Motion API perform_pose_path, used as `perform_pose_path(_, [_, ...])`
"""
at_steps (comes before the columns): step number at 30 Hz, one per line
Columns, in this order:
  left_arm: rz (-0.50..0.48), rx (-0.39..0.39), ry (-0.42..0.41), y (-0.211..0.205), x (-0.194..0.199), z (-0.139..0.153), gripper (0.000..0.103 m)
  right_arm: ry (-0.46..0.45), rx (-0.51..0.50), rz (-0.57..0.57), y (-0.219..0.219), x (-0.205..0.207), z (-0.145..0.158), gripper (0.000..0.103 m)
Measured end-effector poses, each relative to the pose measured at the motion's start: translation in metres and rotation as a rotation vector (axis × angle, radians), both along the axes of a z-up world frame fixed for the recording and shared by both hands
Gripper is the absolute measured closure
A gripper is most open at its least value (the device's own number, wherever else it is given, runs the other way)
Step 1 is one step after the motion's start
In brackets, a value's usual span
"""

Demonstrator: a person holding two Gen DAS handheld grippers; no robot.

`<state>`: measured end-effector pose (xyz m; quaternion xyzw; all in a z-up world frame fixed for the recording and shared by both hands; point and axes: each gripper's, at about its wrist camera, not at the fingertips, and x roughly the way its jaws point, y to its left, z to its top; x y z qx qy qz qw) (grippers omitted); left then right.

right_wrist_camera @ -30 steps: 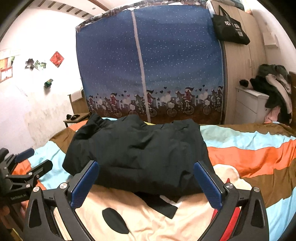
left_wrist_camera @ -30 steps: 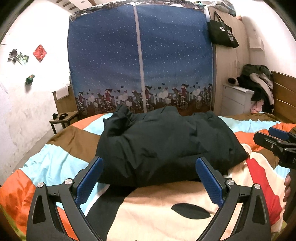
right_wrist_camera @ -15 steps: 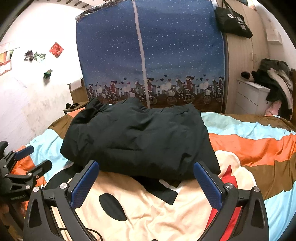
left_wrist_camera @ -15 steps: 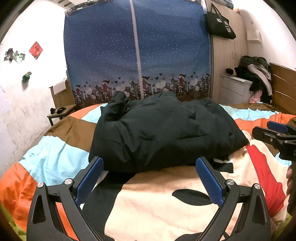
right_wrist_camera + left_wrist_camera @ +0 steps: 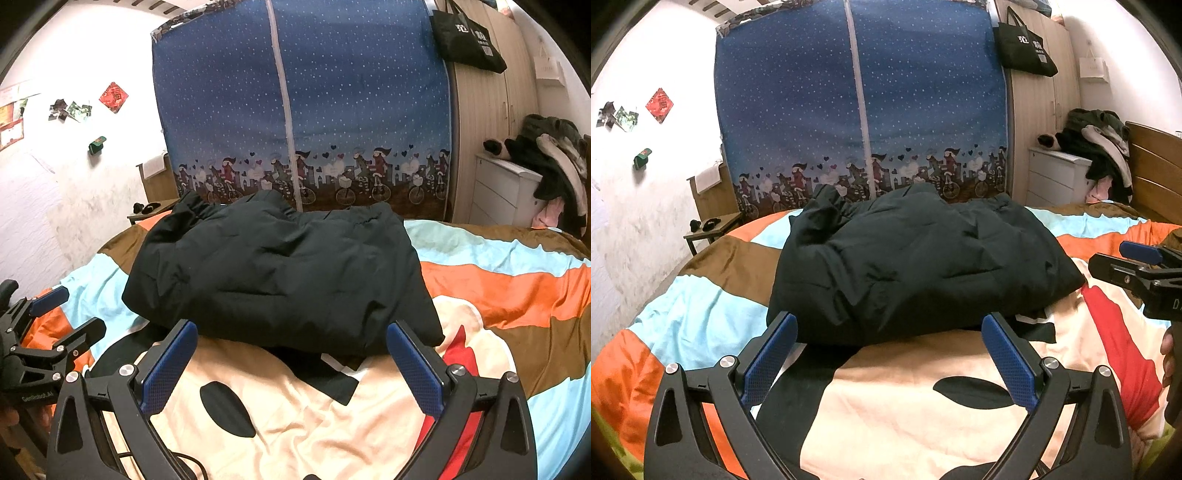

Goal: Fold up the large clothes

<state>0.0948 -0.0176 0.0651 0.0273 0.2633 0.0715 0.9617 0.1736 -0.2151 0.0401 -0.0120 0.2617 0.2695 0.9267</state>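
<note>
Above bedspread (image 5: 923, 398): left gripper (image 5: 888, 356), right gripper (image 5: 291, 356) level, jaws wide, empty, facing folded jacket (image 5: 916, 266).

Left tongs (image 5: 888, 345), right tongs (image 5: 291, 350): black frames, blue textured pads (image 5: 1006, 363), silver screws.

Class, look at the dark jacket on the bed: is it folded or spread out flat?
Folded. The dark jacket lies as a thick, compact bundle on the striped quilt, no sleeves spread out. Both grippers hang apart from it, jaws open.

"GenRobot.AI" is printed in white on the left gripper (image 5: 55, 328); the black tote bag's (image 5: 467, 35) white characters stay illegible.
</note>
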Motion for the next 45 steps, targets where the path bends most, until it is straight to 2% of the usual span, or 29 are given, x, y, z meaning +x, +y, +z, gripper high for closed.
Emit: perform_pose_path(45, [-0.013, -0.004, 0.014, 0.0004, -0.0005, -0.0045, 0.005, 0.005, 0.001, 0.002, -0.0006, 0.001, 0.0001, 0.0])
